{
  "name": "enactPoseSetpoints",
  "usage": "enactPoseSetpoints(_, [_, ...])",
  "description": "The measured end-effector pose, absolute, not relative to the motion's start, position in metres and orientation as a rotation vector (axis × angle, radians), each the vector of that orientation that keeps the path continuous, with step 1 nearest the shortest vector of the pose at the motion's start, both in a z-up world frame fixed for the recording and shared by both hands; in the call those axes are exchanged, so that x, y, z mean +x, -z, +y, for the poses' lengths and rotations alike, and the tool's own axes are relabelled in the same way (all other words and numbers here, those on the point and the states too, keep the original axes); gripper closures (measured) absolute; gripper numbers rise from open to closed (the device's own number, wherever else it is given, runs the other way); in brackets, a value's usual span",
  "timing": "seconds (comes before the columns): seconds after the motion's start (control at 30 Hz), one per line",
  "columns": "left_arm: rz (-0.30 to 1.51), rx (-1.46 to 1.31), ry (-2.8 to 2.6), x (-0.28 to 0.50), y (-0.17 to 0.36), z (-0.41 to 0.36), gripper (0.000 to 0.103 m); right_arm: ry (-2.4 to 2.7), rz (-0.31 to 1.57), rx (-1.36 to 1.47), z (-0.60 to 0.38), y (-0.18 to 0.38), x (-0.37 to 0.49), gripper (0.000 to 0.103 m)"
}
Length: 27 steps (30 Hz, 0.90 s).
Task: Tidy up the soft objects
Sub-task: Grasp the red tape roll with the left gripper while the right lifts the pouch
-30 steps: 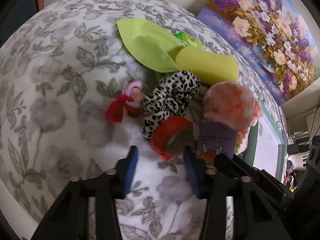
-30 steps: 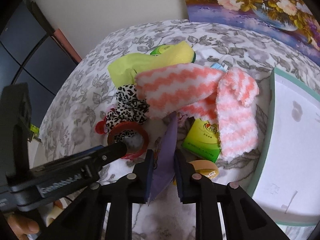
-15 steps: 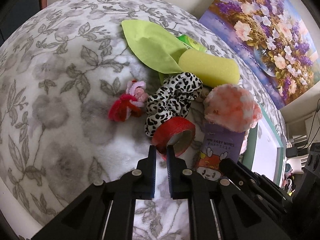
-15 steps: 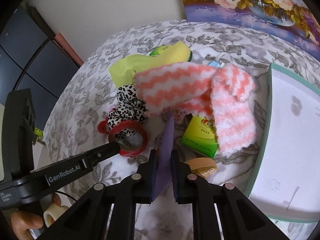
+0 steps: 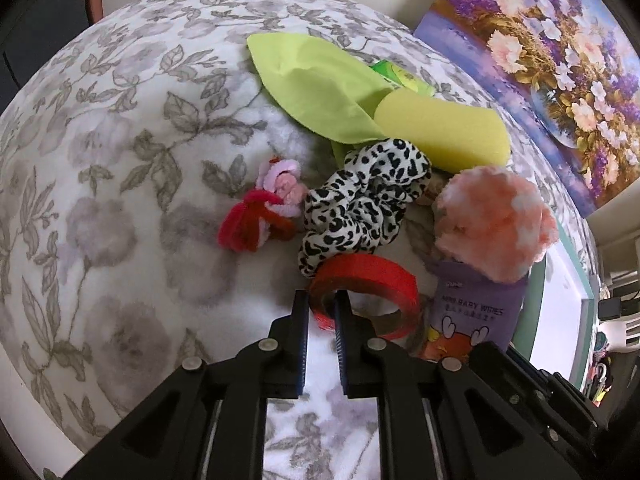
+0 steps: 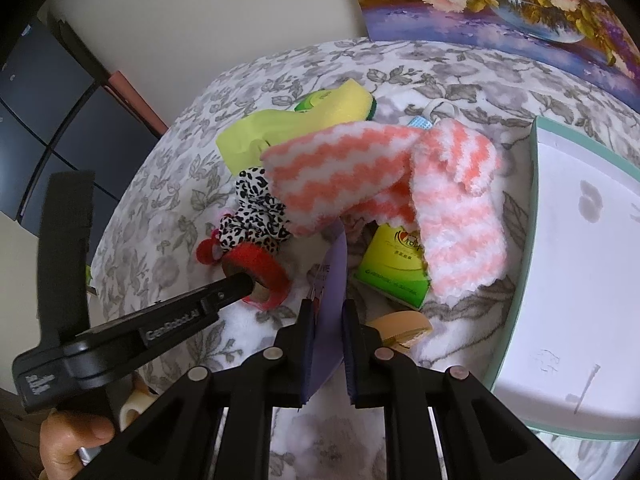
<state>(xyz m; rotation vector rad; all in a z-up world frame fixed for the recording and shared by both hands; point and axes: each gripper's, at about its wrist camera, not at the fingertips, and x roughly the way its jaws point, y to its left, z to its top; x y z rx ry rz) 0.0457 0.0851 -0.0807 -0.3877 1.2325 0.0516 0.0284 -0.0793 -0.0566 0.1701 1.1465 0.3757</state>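
My left gripper (image 5: 321, 305) is shut on the near wall of a red tape roll (image 5: 372, 276), which lies on the flowered blanket (image 5: 120, 160). The right wrist view shows that left gripper (image 6: 240, 282) reaching in from the left to the red tape roll (image 6: 264, 264). My right gripper (image 6: 326, 314) is shut on a purple baby wipes pack (image 6: 334, 276) standing on edge between its pads. The same wipes pack (image 5: 476, 316) stands just right of the tape. Behind lie a leopard scrunchie (image 5: 360, 204), a pink-white fuzzy cloth (image 6: 352, 172), a yellow sponge (image 5: 440, 136) and a lime cloth (image 5: 316, 80).
A red and pink pipe-cleaner doll (image 5: 260, 216) lies left of the scrunchie. A green tissue pack (image 6: 396, 268) and a tan tape roll (image 6: 400, 324) sit by a white tray with a teal rim (image 6: 532, 240) on the right. A flower painting (image 5: 560, 40) leans behind. A hand (image 6: 68, 440) holds the left gripper.
The left gripper's jaws went from wide open to shut on the tape roll's wall. The right jaws tightened a little on the purple pack. Neither hand has shifted much.
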Motion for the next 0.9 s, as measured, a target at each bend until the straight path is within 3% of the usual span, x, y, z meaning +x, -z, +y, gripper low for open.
enactPoseSetpoints(0.5, [1.191,-0.470,-0.014,0.023,0.062,0.091,0.095,-0.383,1.110,0.236,-0.096,0.037,0.013,0.090])
enactPoseSetpoints(0.9, [1.061,-0.366,0.018,0.012,-0.007,0.067,0.095,-0.303,0.990,0.260,-0.138,-0.014,-0.002,0.090])
